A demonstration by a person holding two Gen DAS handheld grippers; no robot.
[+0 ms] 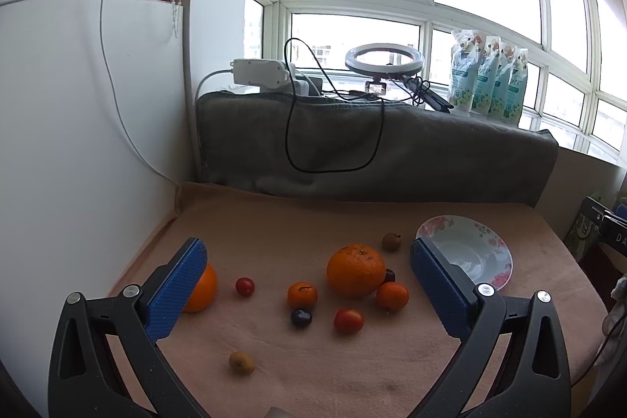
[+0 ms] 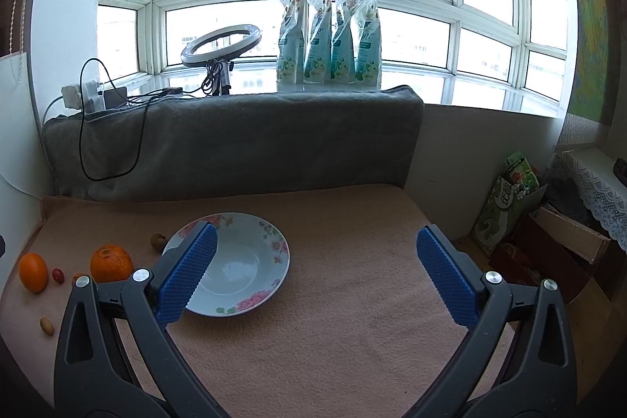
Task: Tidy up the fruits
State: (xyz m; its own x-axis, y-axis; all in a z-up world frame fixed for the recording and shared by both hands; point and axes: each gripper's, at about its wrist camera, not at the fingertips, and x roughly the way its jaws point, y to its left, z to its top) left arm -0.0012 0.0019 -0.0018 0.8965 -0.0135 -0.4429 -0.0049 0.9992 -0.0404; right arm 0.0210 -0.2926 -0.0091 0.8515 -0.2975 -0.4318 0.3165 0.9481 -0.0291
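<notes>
Ten or so fruits lie loose on the cloth-covered surface (image 1: 313,371), left of the empty floral plate (image 1: 497,245). The big orange (image 1: 356,275), firm and round, wants a grip across its middle; the cherry tomatoes (image 1: 348,320) look soft, so squeeze lightly. Left hand-held gripper (image 1: 309,285) and right hand-held gripper (image 2: 313,275) are both spread wide, holding nothing.

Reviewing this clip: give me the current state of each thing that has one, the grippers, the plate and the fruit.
left gripper: open, holding nothing
right gripper: open, holding nothing
floral plate: upright on the cloth, empty
large orange: on the cloth, not on the plate
red cherry tomato: on the cloth, loose
dark grape: on the cloth, touching a small mandarin
</notes>
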